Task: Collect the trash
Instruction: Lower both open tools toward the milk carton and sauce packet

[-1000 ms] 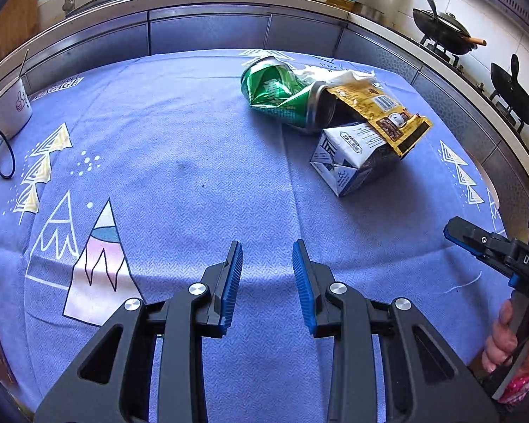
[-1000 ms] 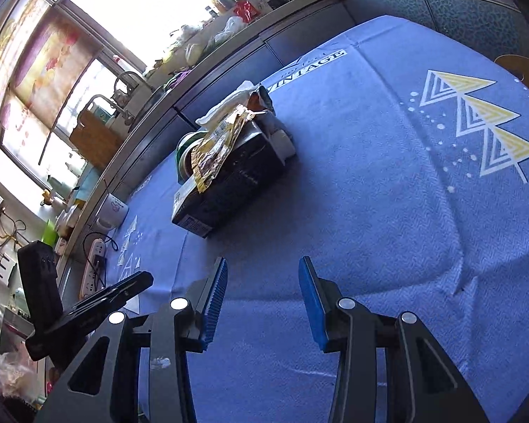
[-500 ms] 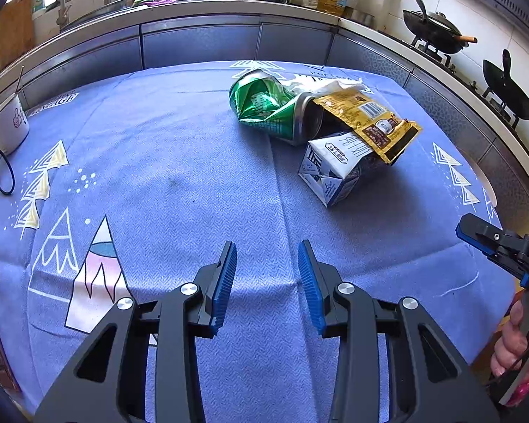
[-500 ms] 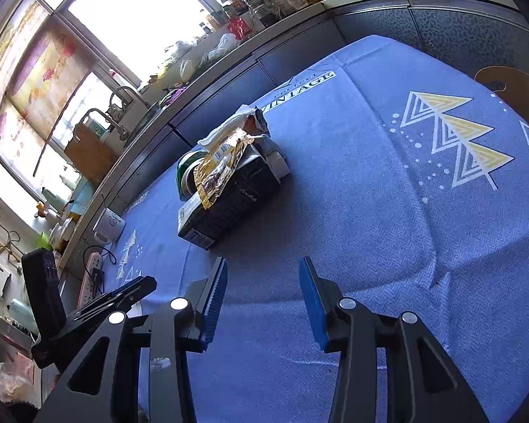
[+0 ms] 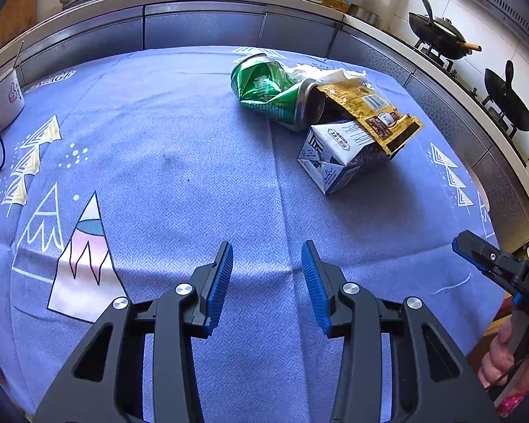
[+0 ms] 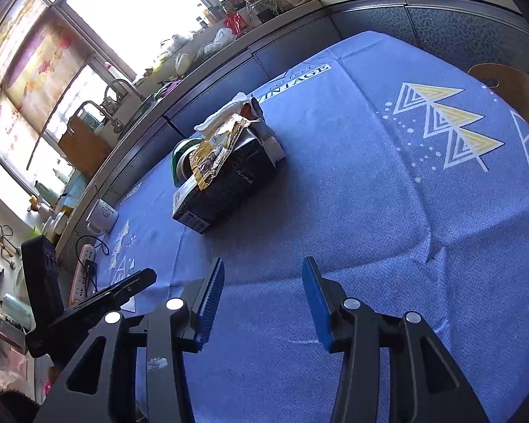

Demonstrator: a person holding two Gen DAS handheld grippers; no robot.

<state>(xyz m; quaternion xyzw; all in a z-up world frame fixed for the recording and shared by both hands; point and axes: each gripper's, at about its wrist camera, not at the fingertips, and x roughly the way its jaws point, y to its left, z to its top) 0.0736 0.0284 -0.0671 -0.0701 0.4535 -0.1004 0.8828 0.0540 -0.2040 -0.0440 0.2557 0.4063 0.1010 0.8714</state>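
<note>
We see the trash heaped mid-worktop on the blue tablecloth [image 5: 151, 162]. Leftmost, the crushed green can [image 5: 271, 93] lies on its side, long axis slanting down-right, open end toward the milk carton [image 5: 329, 157]. The carton lies tipped over, its folded end toward us. A white tissue [image 5: 329, 72] sits behind, and the yellow snack wrapper [image 5: 374, 112] drapes over the carton. Our left tool [image 5: 267, 283] is opening, nothing between its pads. Our right tool [image 6: 262, 303] is likewise opening and empty, well short of the heap.
</note>
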